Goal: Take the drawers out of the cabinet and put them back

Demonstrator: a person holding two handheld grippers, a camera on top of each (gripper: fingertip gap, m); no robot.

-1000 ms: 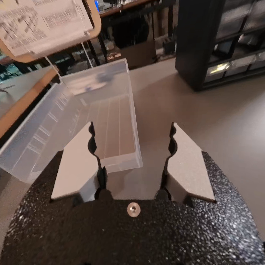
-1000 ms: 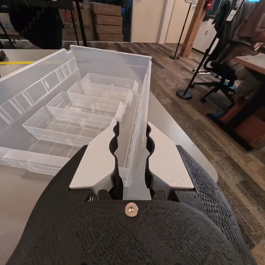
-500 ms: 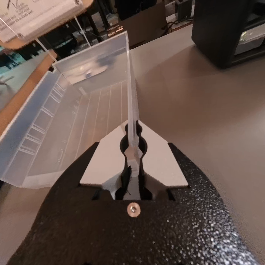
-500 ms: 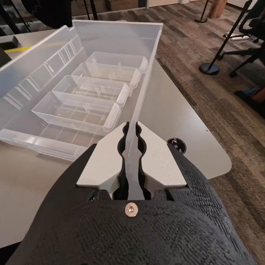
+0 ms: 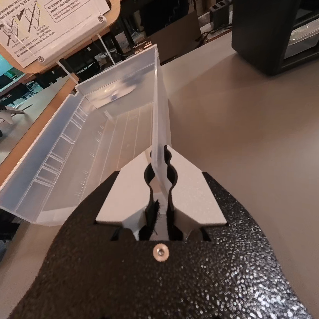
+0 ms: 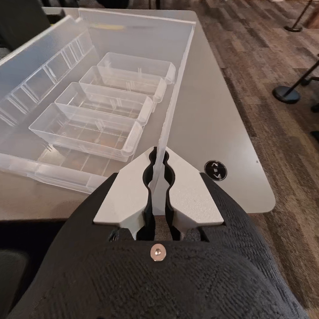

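In the left wrist view my left gripper is shut on the right side wall of an empty clear plastic drawer that lies on the grey table. The wall leans slightly in the jaws. The black cabinet stands at the far right. In the right wrist view my right gripper is shut on the right side wall of a second large clear drawer. Several small clear drawers lie side by side in it.
A board with a printed sheet hangs at the upper left. A round black control button sits near the table's right corner. Wood-pattern floor with black stand bases lies beyond the table edge.
My left gripper was open beside the empty drawer and has closed on its right wall. My right gripper has closed on the other drawer's wall and now looks down more steeply.
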